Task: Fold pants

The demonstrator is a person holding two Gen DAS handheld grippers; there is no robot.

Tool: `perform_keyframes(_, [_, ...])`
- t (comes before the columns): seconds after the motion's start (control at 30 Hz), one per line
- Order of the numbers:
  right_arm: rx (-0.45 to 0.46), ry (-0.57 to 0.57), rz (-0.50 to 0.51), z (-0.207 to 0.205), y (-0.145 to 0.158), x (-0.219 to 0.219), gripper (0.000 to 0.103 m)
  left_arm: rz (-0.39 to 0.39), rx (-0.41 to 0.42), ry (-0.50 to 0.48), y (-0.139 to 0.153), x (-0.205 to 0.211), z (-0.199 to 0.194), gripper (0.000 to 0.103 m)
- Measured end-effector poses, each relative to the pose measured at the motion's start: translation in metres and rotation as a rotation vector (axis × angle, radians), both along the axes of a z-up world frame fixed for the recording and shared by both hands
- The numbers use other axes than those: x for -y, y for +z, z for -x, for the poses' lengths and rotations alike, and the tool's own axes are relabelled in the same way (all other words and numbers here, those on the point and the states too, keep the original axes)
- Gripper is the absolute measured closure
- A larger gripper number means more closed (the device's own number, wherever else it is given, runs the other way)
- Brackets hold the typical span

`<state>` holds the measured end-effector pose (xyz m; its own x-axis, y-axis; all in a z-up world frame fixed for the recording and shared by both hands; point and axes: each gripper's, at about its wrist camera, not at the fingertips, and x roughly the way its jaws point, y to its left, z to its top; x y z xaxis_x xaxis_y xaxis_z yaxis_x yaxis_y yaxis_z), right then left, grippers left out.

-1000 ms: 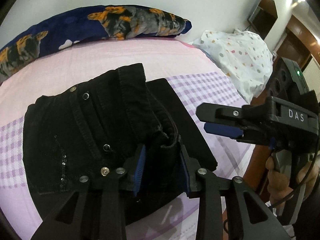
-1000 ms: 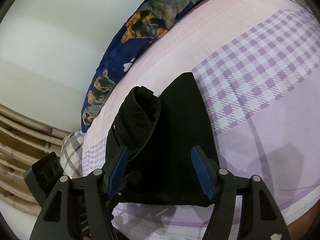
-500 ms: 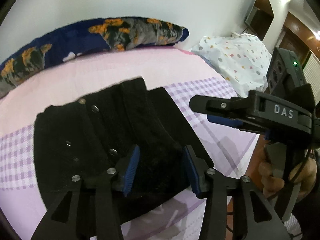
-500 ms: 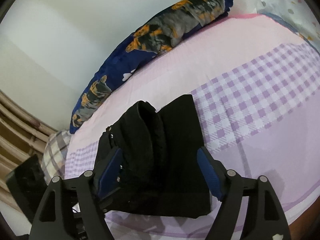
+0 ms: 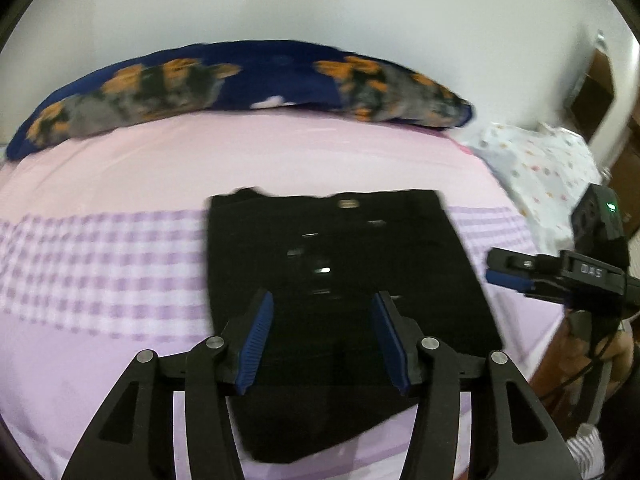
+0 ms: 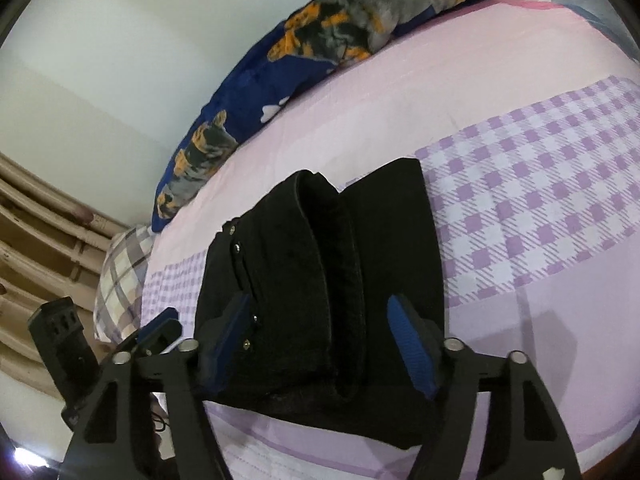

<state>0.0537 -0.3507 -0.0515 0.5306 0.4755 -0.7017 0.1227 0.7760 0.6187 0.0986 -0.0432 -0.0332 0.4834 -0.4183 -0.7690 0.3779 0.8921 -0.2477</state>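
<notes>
The black pants (image 5: pixel 332 264) lie folded into a compact rectangle on the pink and purple bed sheet (image 5: pixel 120 264). Metal rivets and a button show on top. My left gripper (image 5: pixel 322 344) is open and empty, above the near edge of the pants. In the right wrist view the pants (image 6: pixel 320 280) show a thick rolled fold along the middle. My right gripper (image 6: pixel 320 348) is open and empty over their near end. It also shows at the right edge of the left wrist view (image 5: pixel 516 270).
A long navy pillow with orange and grey dog print (image 5: pixel 240 80) lies along the far wall. A white dotted cloth (image 5: pixel 536 168) sits at the bed's right end. A plaid pillow (image 6: pixel 120 276) and bamboo frame (image 6: pixel 36 240) are at the left.
My left gripper let go of the pants fold, opened wider and pulled back and up. The pants now lie flat. My right gripper stayed open, close over the pants.
</notes>
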Motion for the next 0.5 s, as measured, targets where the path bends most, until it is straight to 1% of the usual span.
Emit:
perform_keyframes(0.13, [-0.029,0.046,-0.005,-0.014,-0.009,-0.004,0.04,-0.008,-0.024,0.072,-0.01,-0.025,-0.006,0.05])
perform_keyframes(0.27, [-0.071,0.067,-0.012,-0.027,-0.023,-0.002,0.04,-0.011,-0.078,0.135,-0.021,-0.042,-0.012,0.05])
perform_keyframes(0.43, [-0.092,0.096,-0.045,-0.038,-0.037,0.002,0.041,-0.034,-0.11,0.148,-0.031,-0.05,-0.013,0.05])
perform_keyframes(0.5, [-0.081,0.099,-0.052,-0.042,-0.039,0.002,0.041,-0.03,-0.12,0.159,-0.035,-0.053,-0.015,0.05])
